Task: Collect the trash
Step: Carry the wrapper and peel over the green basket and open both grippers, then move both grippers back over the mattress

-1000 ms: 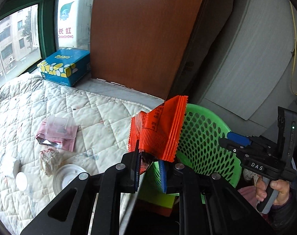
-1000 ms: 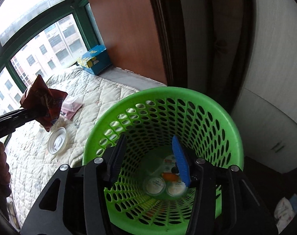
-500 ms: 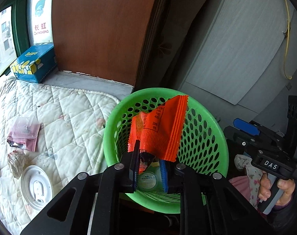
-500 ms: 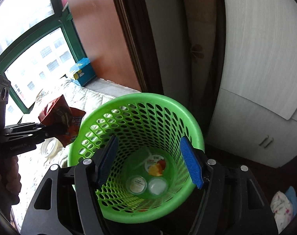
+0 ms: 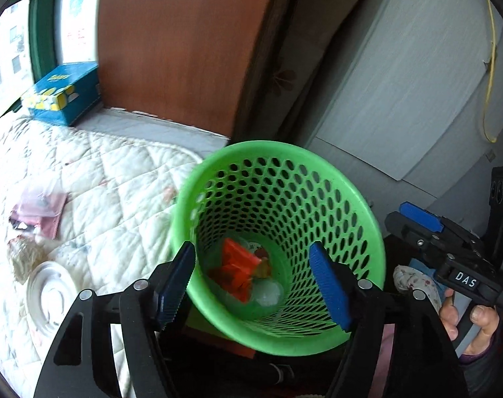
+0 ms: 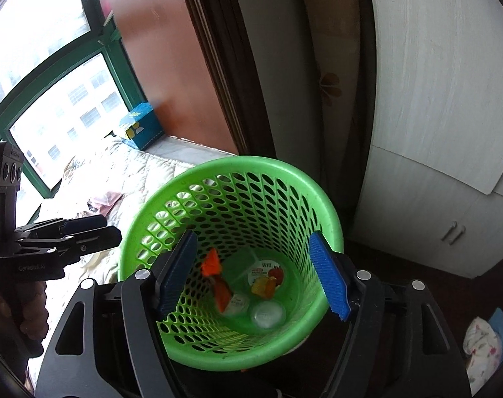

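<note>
A green perforated basket (image 5: 284,152) stands beside the bed; it also shows in the right wrist view (image 6: 251,162). An orange snack wrapper (image 5: 238,268) lies inside it at the bottom, also seen in the right wrist view (image 6: 216,280), with round cup lids (image 6: 268,313) and a fruit-printed lid (image 6: 266,277). My left gripper (image 5: 253,285) is open and empty over the basket. My right gripper (image 6: 253,275) is open and empty over the basket's near rim.
On the quilted bed (image 5: 118,179) lie a pink packet (image 5: 40,209), a crumpled wrapper (image 5: 22,255) and a white round lid (image 5: 50,295). A blue tissue box (image 5: 64,93) sits on the sill. A white cabinet (image 6: 433,132) stands behind the basket.
My left gripper moved right over the basket, then opened. The orange wrapper dropped from it to the basket's bottom. My right gripper stayed open and drew back slightly.
</note>
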Motion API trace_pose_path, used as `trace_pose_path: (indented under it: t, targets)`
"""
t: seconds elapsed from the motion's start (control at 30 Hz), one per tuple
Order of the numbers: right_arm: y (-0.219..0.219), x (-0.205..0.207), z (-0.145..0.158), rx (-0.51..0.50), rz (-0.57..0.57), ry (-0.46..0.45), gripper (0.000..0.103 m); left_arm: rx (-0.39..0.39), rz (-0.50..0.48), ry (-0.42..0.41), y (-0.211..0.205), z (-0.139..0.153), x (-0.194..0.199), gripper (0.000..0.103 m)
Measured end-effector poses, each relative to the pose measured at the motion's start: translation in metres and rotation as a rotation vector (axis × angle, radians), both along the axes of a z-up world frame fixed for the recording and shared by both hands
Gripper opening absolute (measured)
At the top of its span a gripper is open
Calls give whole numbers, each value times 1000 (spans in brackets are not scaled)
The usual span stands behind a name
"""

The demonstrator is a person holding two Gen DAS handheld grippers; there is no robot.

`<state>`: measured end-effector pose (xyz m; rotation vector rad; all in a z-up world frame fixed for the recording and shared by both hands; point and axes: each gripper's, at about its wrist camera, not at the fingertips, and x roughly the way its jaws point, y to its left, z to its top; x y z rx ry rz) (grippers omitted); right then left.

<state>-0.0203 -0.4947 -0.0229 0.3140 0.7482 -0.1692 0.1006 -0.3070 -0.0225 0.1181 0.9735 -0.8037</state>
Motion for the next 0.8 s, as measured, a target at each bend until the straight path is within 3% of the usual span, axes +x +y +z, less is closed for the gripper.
trace_pose_path:
  t: [0.23,0.3,0.8]
  targets:
    - [25,15,2,0,60,0,74,53,129,-26,57,-5,9,72]
    - [33,19,3,2,76,-2,74,62,172,-29,77,-7,14,77]
    - [107,62,5,5,246,6,78,187,533,-67,231,-31,54,79]
